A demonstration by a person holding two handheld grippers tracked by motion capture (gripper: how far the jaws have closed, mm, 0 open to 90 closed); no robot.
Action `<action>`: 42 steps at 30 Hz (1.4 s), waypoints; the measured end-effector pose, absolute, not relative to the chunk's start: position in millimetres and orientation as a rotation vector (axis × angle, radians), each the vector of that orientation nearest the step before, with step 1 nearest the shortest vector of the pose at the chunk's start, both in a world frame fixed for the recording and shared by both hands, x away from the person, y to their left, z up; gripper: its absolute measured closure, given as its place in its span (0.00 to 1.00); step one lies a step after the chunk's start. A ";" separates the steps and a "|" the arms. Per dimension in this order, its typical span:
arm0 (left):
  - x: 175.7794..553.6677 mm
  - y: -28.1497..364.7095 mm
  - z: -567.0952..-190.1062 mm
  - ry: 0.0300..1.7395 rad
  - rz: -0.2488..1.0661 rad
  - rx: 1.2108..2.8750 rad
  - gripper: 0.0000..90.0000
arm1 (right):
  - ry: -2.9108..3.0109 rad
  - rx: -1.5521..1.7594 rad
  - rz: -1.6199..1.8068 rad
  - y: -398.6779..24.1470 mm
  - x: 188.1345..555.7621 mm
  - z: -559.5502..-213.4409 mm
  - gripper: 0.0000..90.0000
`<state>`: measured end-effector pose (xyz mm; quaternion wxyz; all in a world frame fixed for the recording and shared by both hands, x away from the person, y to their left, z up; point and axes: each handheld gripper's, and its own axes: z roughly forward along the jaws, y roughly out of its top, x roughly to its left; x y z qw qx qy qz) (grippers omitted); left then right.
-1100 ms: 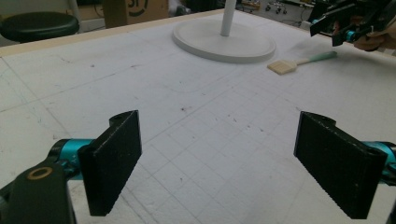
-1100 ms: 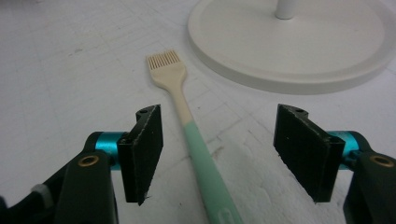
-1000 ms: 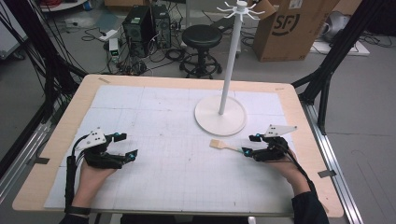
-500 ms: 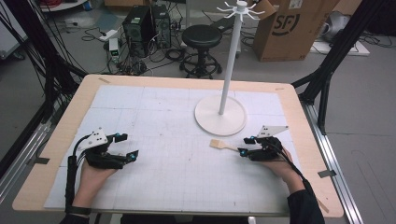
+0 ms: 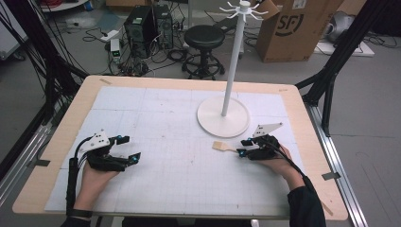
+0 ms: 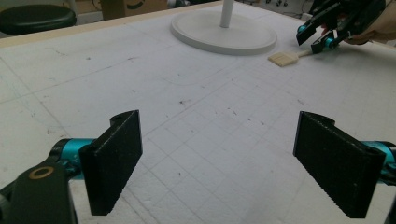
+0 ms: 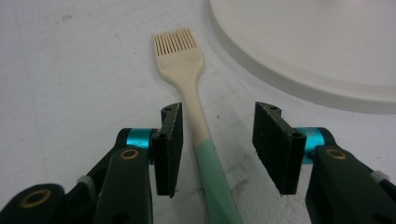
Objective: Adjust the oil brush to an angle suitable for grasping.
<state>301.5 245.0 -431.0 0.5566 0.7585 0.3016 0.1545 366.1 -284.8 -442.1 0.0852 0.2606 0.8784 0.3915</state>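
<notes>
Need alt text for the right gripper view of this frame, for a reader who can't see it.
The right gripper, jaws open, straddles the handle of a brush lying flat on the white mat; neither jaw clearly touches it. The brush is cream with a green handle end, its bristles pointing away from the camera. The rim of a white round base curves across the upper right.

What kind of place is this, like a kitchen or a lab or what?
Most likely a lab or workshop set up for recording. A gridded table stands among black frame struts, with computer towers, loose floor cables and a cardboard box behind it.
</notes>
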 end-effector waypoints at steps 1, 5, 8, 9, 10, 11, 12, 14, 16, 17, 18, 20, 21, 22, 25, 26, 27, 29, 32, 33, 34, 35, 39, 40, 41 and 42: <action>301.5 244.9 -431.2 0.713 0.363 1.793 0.18 | 2.628 0.773 1.159 -284.9 366.3 -442.6 0.62; 301.6 244.1 -431.8 0.715 0.364 1.796 0.18 | 2.629 0.764 1.147 -284.6 366.5 -443.7 0.66; 301.6 244.0 -431.7 0.714 0.365 1.795 0.18 | 2.626 0.744 1.130 -284.2 365.9 -443.6 0.68; 301.6 244.0 -431.7 0.715 0.367 1.796 0.18 | 2.623 0.731 1.131 -283.8 366.0 -443.7 0.70; 301.5 244.0 -431.6 0.716 0.366 1.796 0.18 | 2.637 0.703 1.130 -282.7 364.1 -443.3 0.77; 301.5 244.0 -431.7 0.717 0.367 1.796 0.18 | 2.643 0.695 1.122 -282.0 363.1 -443.0 0.80; 301.6 244.1 -431.6 0.717 0.366 1.795 0.18 | 2.648 0.681 1.124 -281.4 362.7 -442.9 0.85; 301.4 243.8 -431.6 0.716 0.365 1.798 0.18 | 2.659 0.657 1.124 -280.3 361.8 -442.5 0.89; 301.4 243.6 -431.6 0.715 0.363 1.799 0.18 | 2.657 0.654 1.122 -279.8 361.4 -442.2 0.89; 301.3 243.6 -431.5 0.715 0.364 1.799 0.18 | 2.658 0.651 1.120 -279.7 361.3 -442.0 0.90; 301.3 243.5 -431.6 0.715 0.365 1.798 0.18 | 2.655 0.644 1.117 -279.6 361.3 -441.8 0.91; 301.3 244.1 -431.2 0.713 0.368 1.798 0.18 | 2.650 0.622 1.161 -277.4 359.9 -440.0 0.91; 301.3 244.4 -431.1 0.713 0.368 1.796 0.18 | 2.650 0.622 1.161 -277.4 359.9 -440.0 0.91; 301.4 244.6 -431.1 0.714 0.366 1.793 0.18 | 2.631 0.588 1.216 -275.7 359.2 -436.7 0.91; 301.2 245.0 -430.9 0.715 0.369 1.794 0.18 | 2.635 0.564 1.248 -272.4 357.8 -432.9 0.91; 301.5 244.8 -431.1 0.713 0.368 1.794 0.18 | 2.653 0.522 1.268 -266.6 355.8 -429.7 0.91; 301.5 244.4 -431.2 0.715 0.366 1.792 0.18 | 2.663 0.496 1.270 -262.5 354.6 -428.4 0.91; 301.4 243.6 -431.5 0.713 0.365 1.794 0.18 | 2.671 0.475 1.270 -257.8 353.6 -427.2 0.91; 301.2 243.4 -431.3 0.708 0.366 1.797 0.19 | 2.700 0.397 1.311 -236.8 352.0 -423.6 0.91; 301.0 243.5 -431.2 0.709 0.365 1.794 0.18 | 2.715 0.378 1.309 -230.5 352.8 -423.4 0.91; 301.0 243.8 -431.1 0.708 0.365 1.794 0.18 | 2.721 0.349 1.306 -223.6 353.2 -423.6 0.91; 300.9 244.0 -430.8 0.708 0.365 1.793 0.18 | 2.730 0.326 1.318 -216.1 353.4 -424.0 0.91; 300.1 244.7 -430.0 0.705 0.364 1.787 0.18 | 2.761 0.257 1.352 -194.8 353.7 -426.8 0.91; 300.0 244.7 -430.0 0.704 0.363 1.787 0.18 | 2.774 0.231 1.343 -188.1 353.8 -428.4 0.91; 299.9 244.7 -430.0 0.702 0.363 1.789 0.19 | 2.788 0.209 1.336 -181.9 353.9 -430.3 0.91; 299.8 244.5 -430.0 0.702 0.363 1.793 0.18 | 2.810 0.171 1.329 -170.4 353.9 -433.4 0.91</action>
